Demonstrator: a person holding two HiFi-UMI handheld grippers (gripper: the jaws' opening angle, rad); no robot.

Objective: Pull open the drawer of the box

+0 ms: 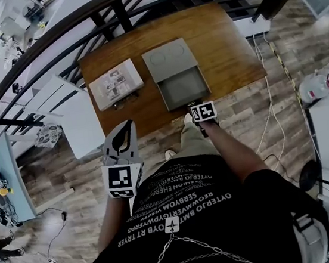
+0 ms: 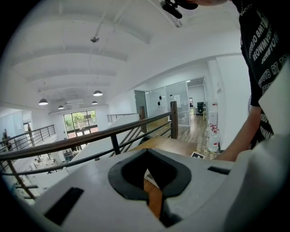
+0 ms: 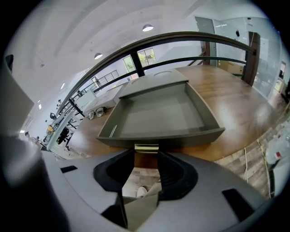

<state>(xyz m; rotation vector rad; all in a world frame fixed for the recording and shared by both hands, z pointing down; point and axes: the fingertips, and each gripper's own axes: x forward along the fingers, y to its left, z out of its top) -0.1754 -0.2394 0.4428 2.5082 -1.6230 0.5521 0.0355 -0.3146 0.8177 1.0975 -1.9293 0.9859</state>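
At near edge of bench (image 1: 218,36): drawer (image 1: 182,89) stands well out of the box (image 1: 170,61) toward the person, its tray bare. Right tool (image 1: 193,105) sits at the drawer front, jaws apart, with the small handle (image 3: 146,147) just at their tips, not pinched. Left tool (image 1: 129,126) is held off the bench at the left, jaws together, nothing in them. Judgement: the pull looks near its end. To finish well, close squarely on the handle and draw straight along the drawer's line, no lift or twist, so the tray does not bind. The box is unbraced and may slide on the smooth top, so go slowly and stop before the tray comes free. Materials: box and drawer are matt grey-green, either metal or painted board, cannot tell which. Lid is flat with a faint round mark. Drawer walls are thin and low. Handle is a flat, shiny, brass-coloured tab. Bench is glossy brown wood, rectangular.
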